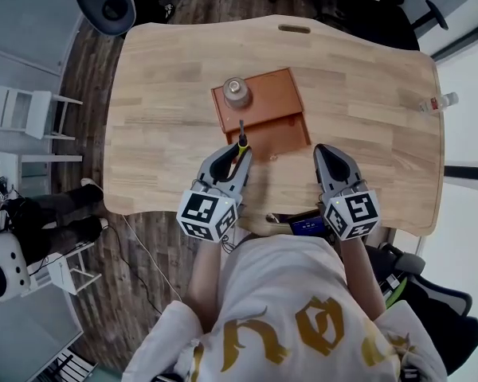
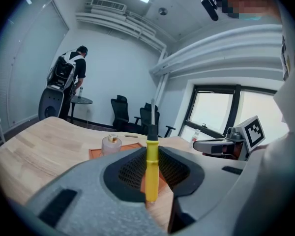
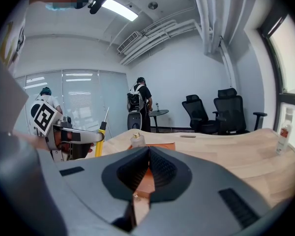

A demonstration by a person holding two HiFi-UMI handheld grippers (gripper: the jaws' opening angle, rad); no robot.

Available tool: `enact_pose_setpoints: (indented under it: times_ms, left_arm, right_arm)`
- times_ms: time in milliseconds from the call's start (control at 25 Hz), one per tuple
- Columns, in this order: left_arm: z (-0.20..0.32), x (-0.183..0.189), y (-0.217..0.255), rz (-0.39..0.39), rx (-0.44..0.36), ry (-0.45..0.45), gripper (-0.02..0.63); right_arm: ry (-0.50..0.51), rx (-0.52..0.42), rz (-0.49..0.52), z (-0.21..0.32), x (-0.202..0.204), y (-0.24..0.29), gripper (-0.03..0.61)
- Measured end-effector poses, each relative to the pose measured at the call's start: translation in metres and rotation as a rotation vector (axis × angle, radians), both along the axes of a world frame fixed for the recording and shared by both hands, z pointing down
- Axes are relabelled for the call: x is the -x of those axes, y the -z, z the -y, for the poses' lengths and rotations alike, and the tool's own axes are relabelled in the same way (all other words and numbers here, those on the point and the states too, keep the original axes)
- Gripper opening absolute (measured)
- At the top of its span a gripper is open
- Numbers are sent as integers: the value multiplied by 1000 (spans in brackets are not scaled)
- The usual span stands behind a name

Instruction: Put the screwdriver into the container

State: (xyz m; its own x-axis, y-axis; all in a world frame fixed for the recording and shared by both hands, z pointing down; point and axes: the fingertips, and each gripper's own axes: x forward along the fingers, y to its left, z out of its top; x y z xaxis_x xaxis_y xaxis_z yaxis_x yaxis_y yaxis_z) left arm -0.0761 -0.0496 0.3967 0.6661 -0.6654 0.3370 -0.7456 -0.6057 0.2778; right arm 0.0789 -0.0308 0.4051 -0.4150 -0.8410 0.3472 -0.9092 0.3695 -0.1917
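Clamped in the left gripper (image 1: 239,153) by its yellow handle: the screwdriver (image 1: 241,136), roughly upright, metal shaft up, bottom end of the handle poking out below the jaws. Gripped at mid-handle, likely to keep the tool from swinging on the way over. Parked right at the near edge of the orange-brown tray container (image 1: 275,102); hard to say from above whether over the rim or just short of it. Not in the container yet.

Inside the tray, toward its far-left corner, a small capped bottle (image 1: 237,92), well apart from the screwdriver. Plenty of bare tray floor to the right of that bottle, so probably the spot to aim for. Upright as held, too tall to stand in so shallow a tray; presumably to be tipped over and laid flat, with care not to knock the bottle.

Over on the right, the right gripper (image 1: 328,153), jaws pressed together on nothing, low above the wooden table (image 1: 358,78), just beside the tray's near-right corner. Out of the way, yet near enough to steady the tray if needed.

Wide open tabletop on every side of the tray. Only other items: a clear bottle (image 1: 438,102) at the far right edge and a dark device with a blue screen (image 1: 307,226) at the near edge, neither in the path.
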Motion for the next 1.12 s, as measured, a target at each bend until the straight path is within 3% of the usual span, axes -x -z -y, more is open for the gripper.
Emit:
enact_pose_setpoints:
  times_ms: [240,760,1120]
  left_arm:
    - [6,-3,-3,78,-28,-13,75]
    - [17,-1,-20,118,-1,-23,75]
    - [19,-6,-42,226,3,-92,75]
  right_arm:
    - [12,43,21,-5,-2,-15,11]
    - [46,85,42,17,6,-32,11]
    - [53,113,45,26,6,-43,11]
